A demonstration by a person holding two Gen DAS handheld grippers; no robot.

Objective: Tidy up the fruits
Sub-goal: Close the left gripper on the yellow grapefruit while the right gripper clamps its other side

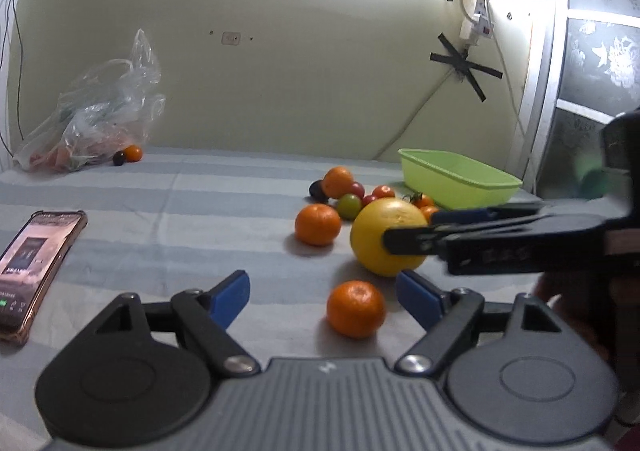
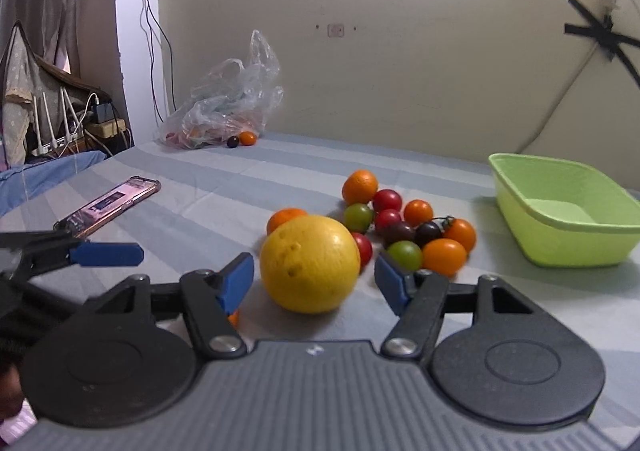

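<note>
A big yellow citrus fruit [image 2: 310,263] lies on the striped cloth between the open fingers of my right gripper [image 2: 314,283]; they do not touch it. In the left wrist view the fruit [image 1: 380,235] lies beyond my left gripper [image 1: 324,297], which is open around a small orange [image 1: 355,309]. The right gripper's fingers [image 1: 460,229] reach in from the right, one crossing the fruit's front. More oranges [image 2: 360,187] and cherry tomatoes [image 2: 404,235] sit behind the fruit. A green tub [image 2: 568,211] stands empty at the right.
A phone [image 1: 32,263] lies on the cloth at the left. A clear plastic bag [image 2: 228,107] with produce sits by the far wall, an orange and a dark fruit beside it. Cables and a taped power strip [image 1: 476,19] hang on the wall.
</note>
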